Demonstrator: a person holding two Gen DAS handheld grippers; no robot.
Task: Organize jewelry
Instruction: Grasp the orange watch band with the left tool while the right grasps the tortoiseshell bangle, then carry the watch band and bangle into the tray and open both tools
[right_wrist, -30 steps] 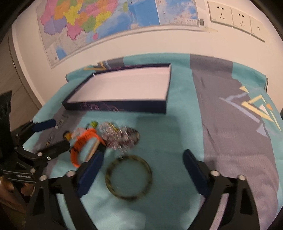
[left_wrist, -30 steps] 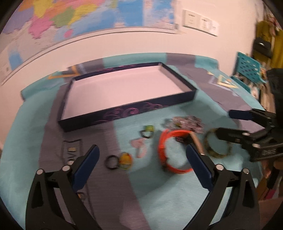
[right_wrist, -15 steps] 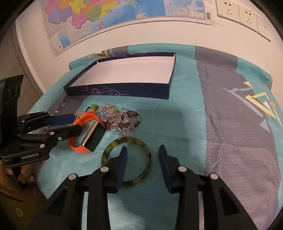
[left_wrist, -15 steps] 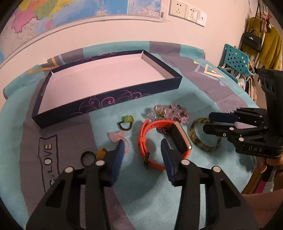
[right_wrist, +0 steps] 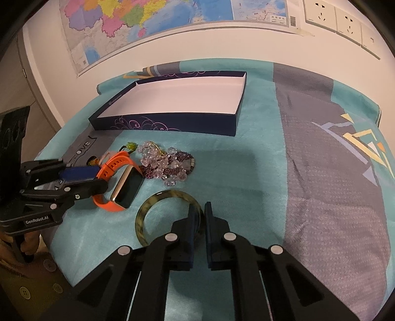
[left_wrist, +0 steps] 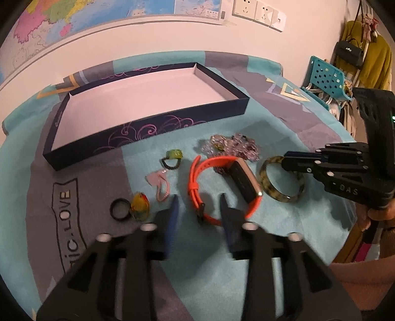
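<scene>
Gripping the tortoiseshell bangle (right_wrist: 148,207): right gripper (right_wrist: 198,212) has its jaws closed down on the bangle's near-right rim, one finger inside the ring, one outside. Bangle lies flat on the teal blanket (right_wrist: 246,172). In the left wrist view the right gripper (left_wrist: 290,161) comes in from the right, tips over the bangle (left_wrist: 281,195).

Left gripper (left_wrist: 198,211) jaws partly open, straddling the near end of the orange smartwatch (left_wrist: 237,182) strap by the buckle. Can't tell whether the pads touch the strap. Watch rests on its side, band in a loop, screen facing right. In the right wrist view the left gripper (right_wrist: 98,177) sits at the watch's (right_wrist: 123,182) left end.

Other pieces, all loose on the blanket:
- clear/purple bead pile (left_wrist: 232,147) just behind the watch, touching the band
- green-topped ring (left_wrist: 172,158) left of the beads
- pink piece (left_wrist: 159,184) nearer the camera than that
- black ring (left_wrist: 119,208) and yellow-orange piece (left_wrist: 140,206) side by side, on the grey blanket patch

Dark blue box (left_wrist: 148,134) with white interior sits behind the jewelry, nothing visible inside it. Same box (right_wrist: 229,123) in the right wrist view, well apart from the bangle.

Map (right_wrist: 148,24) and wall sockets (right_wrist: 345,17) on the wall behind.
</scene>
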